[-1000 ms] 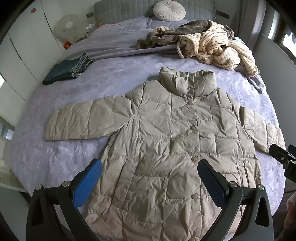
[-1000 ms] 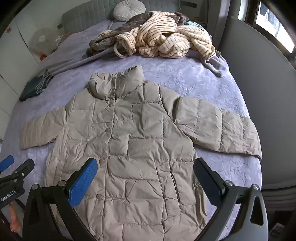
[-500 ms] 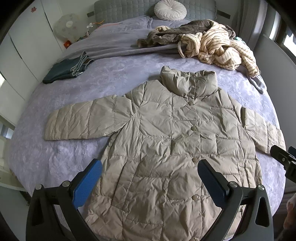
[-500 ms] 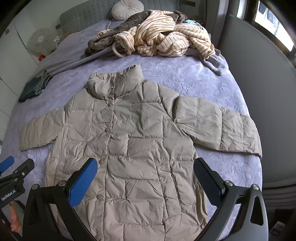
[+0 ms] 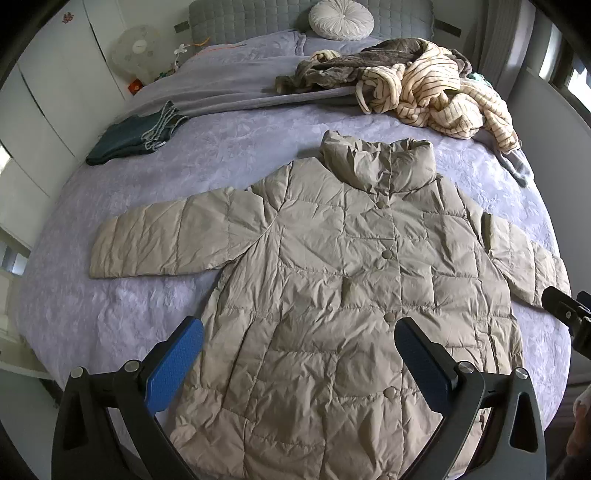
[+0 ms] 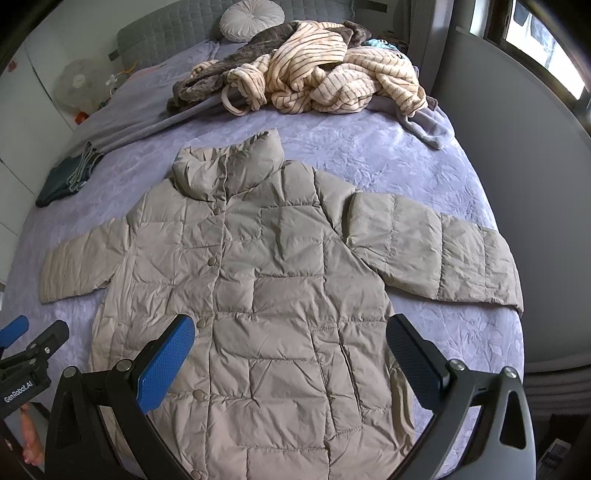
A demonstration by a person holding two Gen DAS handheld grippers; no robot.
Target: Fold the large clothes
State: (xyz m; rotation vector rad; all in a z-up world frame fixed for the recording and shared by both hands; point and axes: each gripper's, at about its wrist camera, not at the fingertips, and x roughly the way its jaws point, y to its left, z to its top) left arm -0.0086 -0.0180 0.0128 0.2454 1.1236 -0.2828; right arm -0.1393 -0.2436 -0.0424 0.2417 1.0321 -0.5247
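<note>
A beige quilted puffer coat lies flat, buttoned and face up on the lilac bed, collar far, hem near, both sleeves spread out. It also shows in the right wrist view. My left gripper is open and empty, held above the coat's lower left part. My right gripper is open and empty above the coat's lower right part. Each gripper's tip shows at the edge of the other's view: the right gripper and the left gripper.
A pile of striped cream and brown clothes lies at the far right of the bed. A folded dark green garment lies at the far left. A round cushion rests by the grey headboard. A grey wall runs along the right.
Both views have shifted slightly, so the coat sits a little lower in frame. Both grippers stay open. The coat has not moved.
</note>
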